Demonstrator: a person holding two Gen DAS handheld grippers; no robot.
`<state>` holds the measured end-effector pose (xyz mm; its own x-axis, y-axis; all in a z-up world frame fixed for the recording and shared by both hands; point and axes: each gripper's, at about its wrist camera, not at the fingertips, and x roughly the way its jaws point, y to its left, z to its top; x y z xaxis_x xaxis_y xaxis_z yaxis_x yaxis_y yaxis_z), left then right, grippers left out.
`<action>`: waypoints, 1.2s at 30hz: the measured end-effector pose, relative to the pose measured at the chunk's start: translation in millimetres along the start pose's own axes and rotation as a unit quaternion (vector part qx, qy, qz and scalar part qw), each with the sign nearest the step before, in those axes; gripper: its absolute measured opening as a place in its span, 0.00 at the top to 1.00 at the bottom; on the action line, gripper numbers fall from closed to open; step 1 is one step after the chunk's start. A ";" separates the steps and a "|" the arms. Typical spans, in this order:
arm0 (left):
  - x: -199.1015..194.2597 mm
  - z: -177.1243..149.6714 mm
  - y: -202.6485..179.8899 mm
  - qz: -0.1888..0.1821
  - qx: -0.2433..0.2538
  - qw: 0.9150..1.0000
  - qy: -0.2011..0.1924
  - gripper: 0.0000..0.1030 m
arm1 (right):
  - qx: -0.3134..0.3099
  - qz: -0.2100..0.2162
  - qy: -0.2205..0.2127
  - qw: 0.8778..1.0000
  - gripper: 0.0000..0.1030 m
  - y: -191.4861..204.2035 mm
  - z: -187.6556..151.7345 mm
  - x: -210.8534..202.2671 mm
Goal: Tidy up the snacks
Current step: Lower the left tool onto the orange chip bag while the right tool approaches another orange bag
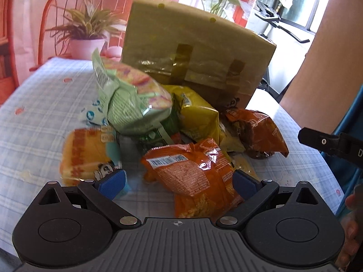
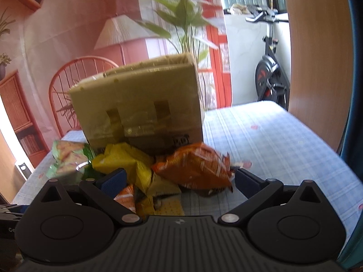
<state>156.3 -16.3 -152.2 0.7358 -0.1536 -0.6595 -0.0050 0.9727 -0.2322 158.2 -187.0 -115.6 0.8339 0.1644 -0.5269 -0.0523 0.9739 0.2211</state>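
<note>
At centre frame in both views, on the checked tablecloth [image 1: 34, 122]: a heap of snack packets, overlapping, lower ones half hidden. Nearest, an orange packet [image 1: 195, 179] between the parted fingers of the left gripper [image 1: 179, 181], untouched as far as visible. Behind, a blurred green packet [image 1: 133, 99], a yellow packet [image 1: 199, 115], another orange one [image 1: 261, 131]. Further back, a taped cardboard box [image 1: 195, 45], contents out of sight. Right gripper [image 2: 179, 181] likewise spread wide, clamping nothing. Orange chair [image 1: 68, 6] upper left.
</note>
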 end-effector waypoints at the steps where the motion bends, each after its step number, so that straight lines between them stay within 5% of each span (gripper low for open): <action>1: 3.3 -1.6 1.2 -0.006 -0.006 1.000 0.003 0.02 | 0.003 0.001 0.003 1.000 0.00 -2.9 -2.1 3.2; 17: 37.0 -5.8 0.6 -0.065 -0.055 0.996 0.014 0.04 | 0.019 0.010 0.028 0.999 0.00 -18.5 -7.6 30.9; 36: 64.7 -12.9 0.9 -0.082 -0.075 0.992 0.056 0.13 | 0.032 0.013 0.053 0.998 0.00 -24.1 -19.5 47.0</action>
<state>195.1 -27.6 -204.3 0.6556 -0.3334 -0.6775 0.0015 0.8978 -0.4404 188.0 -199.7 -161.7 0.7693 0.2089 -0.6037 -0.0350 0.9574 0.2867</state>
